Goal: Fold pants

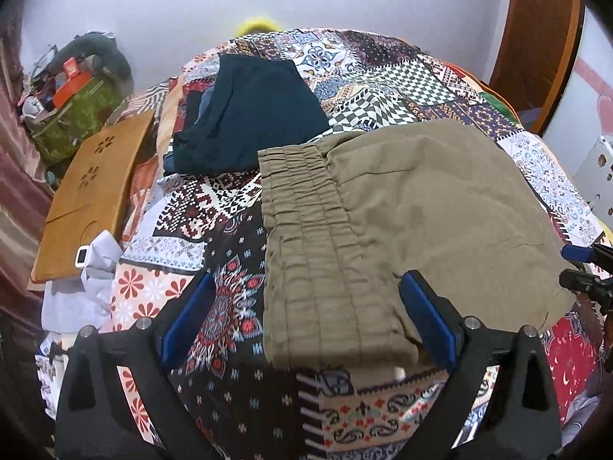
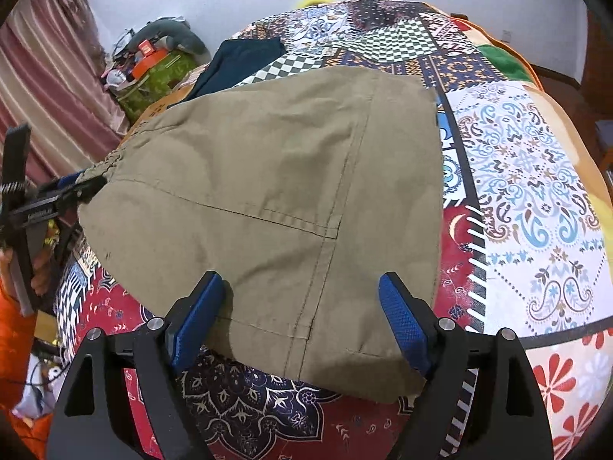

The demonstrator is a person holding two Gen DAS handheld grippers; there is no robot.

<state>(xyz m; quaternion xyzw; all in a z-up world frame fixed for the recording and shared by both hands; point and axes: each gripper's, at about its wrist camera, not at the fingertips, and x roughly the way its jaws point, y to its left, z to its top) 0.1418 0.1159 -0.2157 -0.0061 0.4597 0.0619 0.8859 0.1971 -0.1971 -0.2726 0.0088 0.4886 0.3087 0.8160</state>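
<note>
Pants point(image 1: 402, 222) folded flat at bed's point(image 1: 214, 306) near edge; left tool point(image 1: 306, 314) open astride waistband, right tool point(image 2: 306, 306) open astride hem; navy cloth point(image 1: 253, 115) behind.

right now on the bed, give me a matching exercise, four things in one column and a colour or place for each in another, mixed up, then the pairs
Things:
1. pants
2. folded garment
3. wooden board
4. storage bag

Descriptions:
A. dark teal, on the quilt beyond the waistband
B. green, by the wall with clutter on top
C. khaki, spread flat between both open grippers
D. tan with flower cut-outs, at the bed's left edge

Pairs: 1-C, 2-A, 3-D, 4-B

The left gripper straddles the waistband end; the right gripper straddles the near edge at the other end.
</note>
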